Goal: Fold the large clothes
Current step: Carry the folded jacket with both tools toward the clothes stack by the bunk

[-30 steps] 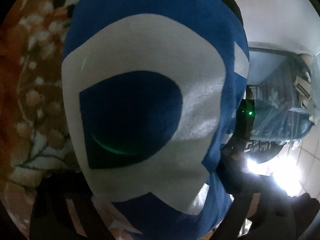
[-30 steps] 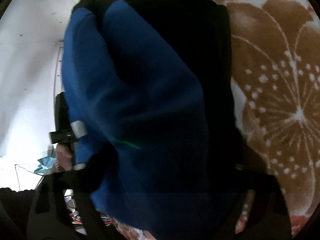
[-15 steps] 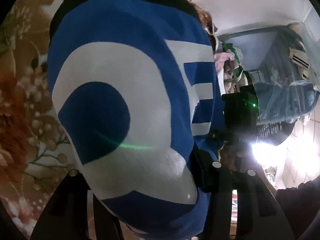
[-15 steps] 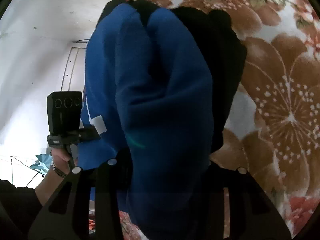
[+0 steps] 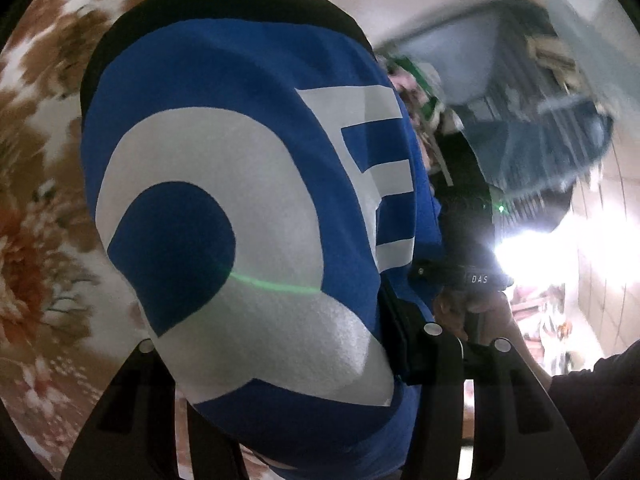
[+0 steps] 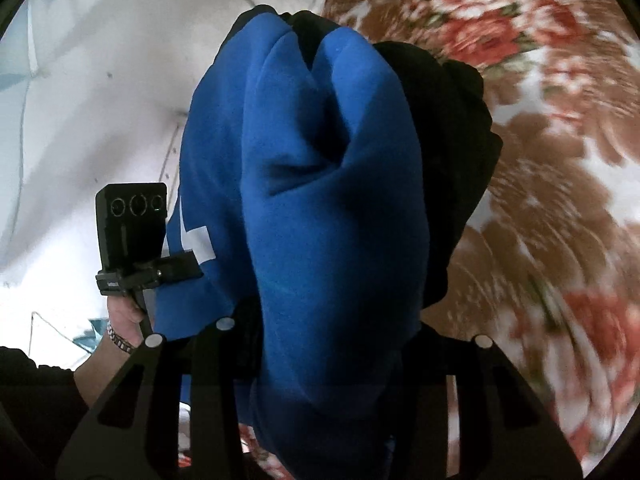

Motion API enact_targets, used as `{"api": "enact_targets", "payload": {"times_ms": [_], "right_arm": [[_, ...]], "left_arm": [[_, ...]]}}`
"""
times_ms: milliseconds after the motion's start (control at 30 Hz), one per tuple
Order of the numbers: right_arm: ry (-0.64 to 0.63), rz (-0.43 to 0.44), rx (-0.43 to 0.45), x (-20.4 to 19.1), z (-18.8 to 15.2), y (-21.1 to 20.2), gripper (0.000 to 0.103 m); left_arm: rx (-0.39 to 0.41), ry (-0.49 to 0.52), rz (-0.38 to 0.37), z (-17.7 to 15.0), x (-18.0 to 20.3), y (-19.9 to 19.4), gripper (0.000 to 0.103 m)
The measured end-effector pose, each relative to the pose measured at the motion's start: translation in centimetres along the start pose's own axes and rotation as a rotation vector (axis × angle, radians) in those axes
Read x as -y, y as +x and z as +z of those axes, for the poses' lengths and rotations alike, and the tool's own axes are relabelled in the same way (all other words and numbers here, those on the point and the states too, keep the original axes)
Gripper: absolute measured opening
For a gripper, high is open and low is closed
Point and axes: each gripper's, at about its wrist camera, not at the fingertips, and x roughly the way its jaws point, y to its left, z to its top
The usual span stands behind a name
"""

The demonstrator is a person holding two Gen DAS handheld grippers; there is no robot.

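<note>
Left tongs, clamped on a bunch of the blue garment with white lettering, held above the floral bedspread. Right tongs, likewise clamped on the garment's plain blue folds.

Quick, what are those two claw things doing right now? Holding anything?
Left gripper: closed on the blue garment, jaws just tightened.
Right gripper: closed on the same garment, jaws just tightened.
</note>
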Motion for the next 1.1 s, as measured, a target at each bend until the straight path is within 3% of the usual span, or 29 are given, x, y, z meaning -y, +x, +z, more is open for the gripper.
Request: {"api": "enact_targets", "payload": {"times_ms": [200, 433, 533, 667, 867, 1000, 1067, 1100], "right_arm": [[0.131, -0.062, 0.165, 3.0, -6.9, -15.8, 0.041], [0.243, -0.198, 0.326, 10.1, -14.1, -36.0, 0.041], [0.284, -0.250, 0.394, 13.5, -16.5, -43.0, 0.041], [0.336, -0.282, 0.472, 18.1, -18.3, -49.4, 0.041], [0.432, -0.285, 0.579, 27.9, -21.9, -53.5, 0.041], [0.490, -0.255, 0.622, 33.9, -24.1, -51.3, 0.041], [0.527, -0.214, 0.640, 35.8, -24.6, -50.5, 0.041], [0.539, -0.196, 0.646, 36.1, -25.1, -50.2, 0.041]], "left_arm": [[-0.139, 0.118, -0.072, 0.9, 13.3, 8.0, 0.049], [-0.270, 0.271, -0.211, 1.6, 30.4, 23.6, 0.049], [-0.328, 0.320, -0.273, 2.2, 36.7, 30.7, 0.049], [-0.425, 0.380, -0.322, 3.6, 43.6, 39.4, 0.049], [-0.581, 0.456, -0.317, 5.0, 46.7, 52.0, 0.049], [-0.651, 0.462, -0.286, 4.8, 44.2, 57.6, 0.050], [-0.674, 0.442, -0.267, 4.6, 42.3, 59.2, 0.053], [-0.678, 0.428, -0.259, 4.6, 41.6, 59.6, 0.059]]}}
